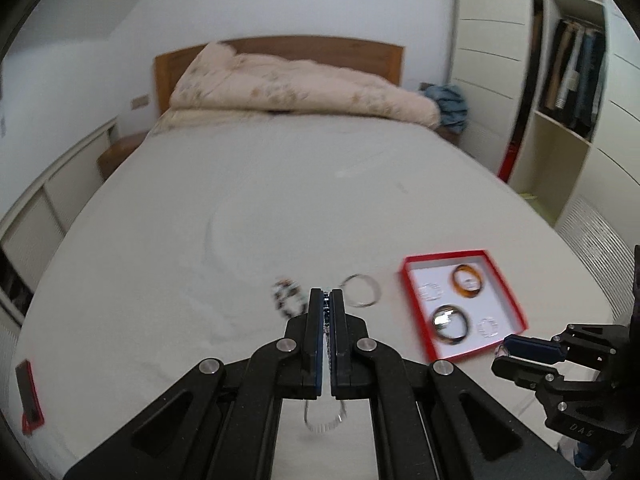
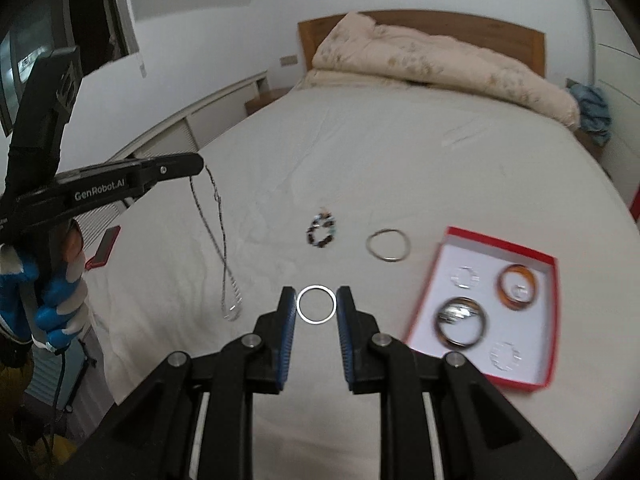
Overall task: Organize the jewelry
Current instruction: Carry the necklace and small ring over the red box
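Red box (image 2: 500,240) nr bed edge (image 2: 616,184)

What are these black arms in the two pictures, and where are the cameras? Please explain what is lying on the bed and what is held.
No robot here: a person holds one hand-held gripper in each hand, with a camera on each looking along its jaws. One picture is from the left gripper, the other from the right gripper.

The left gripper's jaws are shut on a chain necklace, which hangs down. The right gripper holds a small silver ring between its jaws.

On the bed lie a beaded bracelet, a thin silver bangle and a red box. The box holds an amber bangle and a dark bangle.
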{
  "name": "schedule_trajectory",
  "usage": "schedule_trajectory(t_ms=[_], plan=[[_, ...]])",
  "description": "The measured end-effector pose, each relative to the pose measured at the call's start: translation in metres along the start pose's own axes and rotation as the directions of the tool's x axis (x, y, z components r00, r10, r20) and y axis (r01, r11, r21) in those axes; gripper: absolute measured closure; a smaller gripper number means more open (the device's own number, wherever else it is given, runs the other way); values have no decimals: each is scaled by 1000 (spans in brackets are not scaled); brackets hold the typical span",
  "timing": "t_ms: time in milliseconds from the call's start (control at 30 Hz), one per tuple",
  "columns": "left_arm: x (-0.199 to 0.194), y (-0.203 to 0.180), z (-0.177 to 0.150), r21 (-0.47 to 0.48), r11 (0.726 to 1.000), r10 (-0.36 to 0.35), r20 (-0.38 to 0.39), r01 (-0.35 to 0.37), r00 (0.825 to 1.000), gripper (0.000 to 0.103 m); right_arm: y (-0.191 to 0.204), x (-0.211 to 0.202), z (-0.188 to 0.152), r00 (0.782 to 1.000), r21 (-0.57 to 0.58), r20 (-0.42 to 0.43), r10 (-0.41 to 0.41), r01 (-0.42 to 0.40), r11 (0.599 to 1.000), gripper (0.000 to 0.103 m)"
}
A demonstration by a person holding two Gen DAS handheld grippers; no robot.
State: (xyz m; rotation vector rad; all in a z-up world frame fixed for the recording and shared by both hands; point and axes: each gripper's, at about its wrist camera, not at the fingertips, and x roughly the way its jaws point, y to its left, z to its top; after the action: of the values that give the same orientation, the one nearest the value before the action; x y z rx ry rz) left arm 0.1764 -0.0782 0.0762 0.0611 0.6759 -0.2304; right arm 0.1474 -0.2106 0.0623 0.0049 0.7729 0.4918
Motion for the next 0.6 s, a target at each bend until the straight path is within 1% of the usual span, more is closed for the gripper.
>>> schedule_trajectory(t_ms=[133,200,300,367,467,600], plan=[[-3,-51,25,59,997,-49,38,46,998,101,-29,-33,-4,998,7,27,-58,58,998,84],[2,-75,40,87,994,-77,51,72,996,101,-46,-46,-4,995,14,38,-88,88,996,84],[18,-106,58,118,987,-115,51,109,992,101,-79,-63,-1,990,34,51,-130,128,991,84],[32,-123,66,136,983,-129,42,123,991,101,-100,-66,1,988,51,52,-148,146,988,84],[63,-145,75,158,977,-148,9,145,989,101,-126,-65,1,985,77,42,-166,163,984,84],[97,-165,80,193,970,-147,-36,151,988,101,-166,-48,0,984,116,1,-179,178,977,84]])
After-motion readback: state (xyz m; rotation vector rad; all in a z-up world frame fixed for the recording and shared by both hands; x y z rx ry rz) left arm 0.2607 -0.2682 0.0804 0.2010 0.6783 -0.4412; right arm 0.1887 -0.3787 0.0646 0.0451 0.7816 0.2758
